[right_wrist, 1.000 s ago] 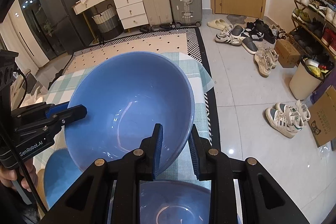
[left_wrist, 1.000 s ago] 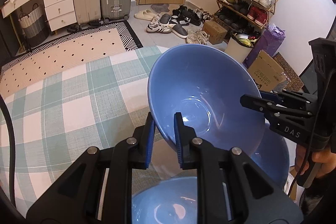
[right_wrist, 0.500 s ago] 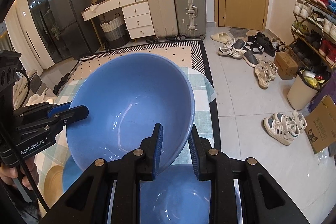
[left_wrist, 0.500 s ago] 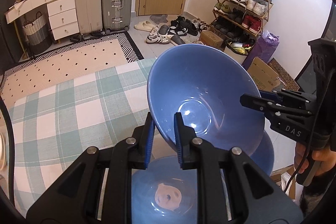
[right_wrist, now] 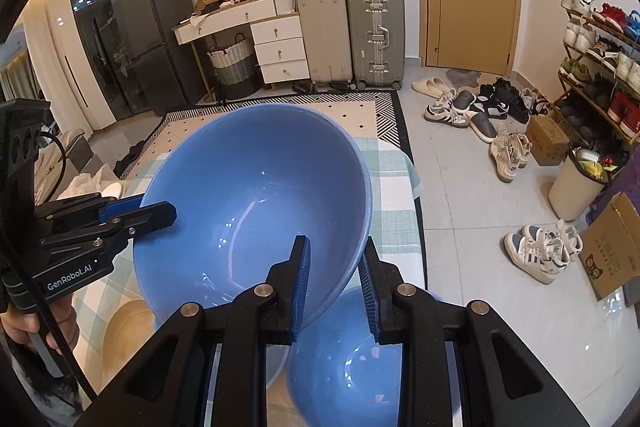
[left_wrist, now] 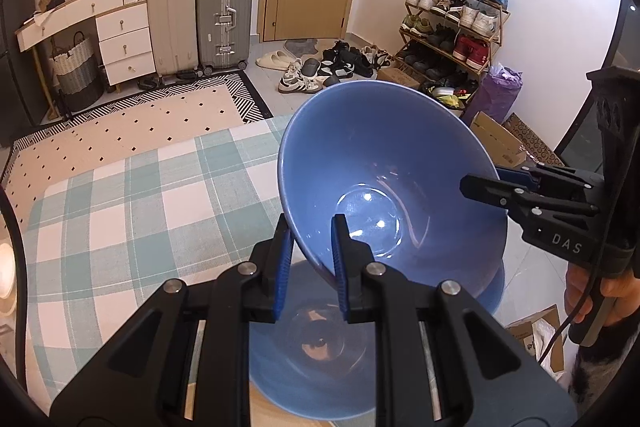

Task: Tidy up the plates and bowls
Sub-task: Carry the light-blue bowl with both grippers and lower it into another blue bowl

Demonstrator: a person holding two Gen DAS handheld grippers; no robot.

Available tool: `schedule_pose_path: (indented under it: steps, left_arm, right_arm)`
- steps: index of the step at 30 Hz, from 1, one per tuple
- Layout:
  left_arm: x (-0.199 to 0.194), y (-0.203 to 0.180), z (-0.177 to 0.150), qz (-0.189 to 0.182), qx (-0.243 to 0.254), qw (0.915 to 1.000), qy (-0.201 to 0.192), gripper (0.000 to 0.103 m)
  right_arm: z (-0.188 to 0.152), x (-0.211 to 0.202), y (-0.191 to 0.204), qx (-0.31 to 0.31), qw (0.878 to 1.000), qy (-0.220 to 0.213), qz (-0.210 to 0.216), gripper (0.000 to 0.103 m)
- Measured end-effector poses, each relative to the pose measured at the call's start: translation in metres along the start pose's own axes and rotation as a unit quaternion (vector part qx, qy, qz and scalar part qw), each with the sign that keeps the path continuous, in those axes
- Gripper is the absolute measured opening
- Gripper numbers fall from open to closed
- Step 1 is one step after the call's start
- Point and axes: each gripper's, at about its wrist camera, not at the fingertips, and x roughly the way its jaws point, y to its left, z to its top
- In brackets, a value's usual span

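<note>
A large blue bowl [left_wrist: 384, 167] is held in the air, tilted, above the checked tablecloth [left_wrist: 132, 203]. My left gripper [left_wrist: 310, 247] is shut on its near rim. My right gripper [right_wrist: 334, 267] is shut on the opposite rim of the same bowl [right_wrist: 256, 203]; it shows at the right of the left wrist view [left_wrist: 480, 187]. A second blue bowl [left_wrist: 320, 347] sits below on the table, also seen in the right wrist view [right_wrist: 348, 359]. A tan plate [right_wrist: 128, 327] lies under or beside it.
The table edge [right_wrist: 416, 227] drops to a tiled floor with shoes [right_wrist: 536, 251], a bin [right_wrist: 576, 183] and cardboard boxes [right_wrist: 612, 247]. A shoe rack [left_wrist: 452, 23], suitcases [left_wrist: 224, 15] and drawers [left_wrist: 124, 43] stand beyond a patterned rug [left_wrist: 120, 123].
Both grippers have lifted the blue bowl higher, away from the table. More of the lower blue bowl and the room now shows beneath and behind it.
</note>
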Motion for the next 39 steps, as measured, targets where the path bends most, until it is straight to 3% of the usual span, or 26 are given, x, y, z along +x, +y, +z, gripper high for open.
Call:
schedule_pose_path:
  steps: [20,39]
  left_arm:
    - [-0.054,-0.008,-0.054,0.007,0.003,1.0,0.003,0.015]
    - [-0.043,0.008,-0.094,0.016,0.002,0.9996,0.023,0.016]
  right_arm:
    - [-0.033,-0.025,0.041,-0.01,1.0,-0.005,0.02,0.026]
    - [-0.072,-0.005,0.058,-0.002,0.999,0.01,0.038,0.026]
